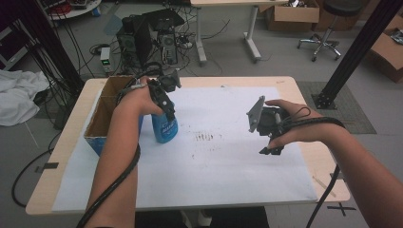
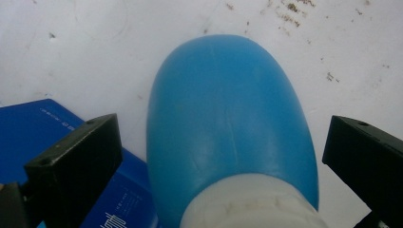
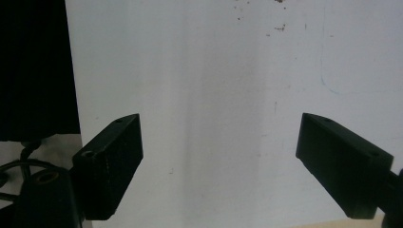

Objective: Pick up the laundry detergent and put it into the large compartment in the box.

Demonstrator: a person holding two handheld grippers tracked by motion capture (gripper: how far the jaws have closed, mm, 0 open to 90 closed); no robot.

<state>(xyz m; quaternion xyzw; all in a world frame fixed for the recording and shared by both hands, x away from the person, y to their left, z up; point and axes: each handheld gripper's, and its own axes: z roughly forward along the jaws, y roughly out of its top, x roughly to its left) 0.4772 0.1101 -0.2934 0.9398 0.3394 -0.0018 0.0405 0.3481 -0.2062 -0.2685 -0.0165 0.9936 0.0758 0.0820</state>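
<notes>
A blue plastic bottle with a white neck stands upright on the white paper sheet, close beside a cardboard box. My left gripper hangs straight over it. In the left gripper view the bottle sits between the two black jaws, which stand wide on either side with a gap to each; the left gripper is open. My right gripper hovers over the right part of the sheet. The right gripper is open, with bare paper between its jaws.
An open cardboard box with a blue printed side stands at the table's left. Dark specks dot the sheet's middle. The wooden table edge borders the paper. Computer towers and cables lie on the floor behind.
</notes>
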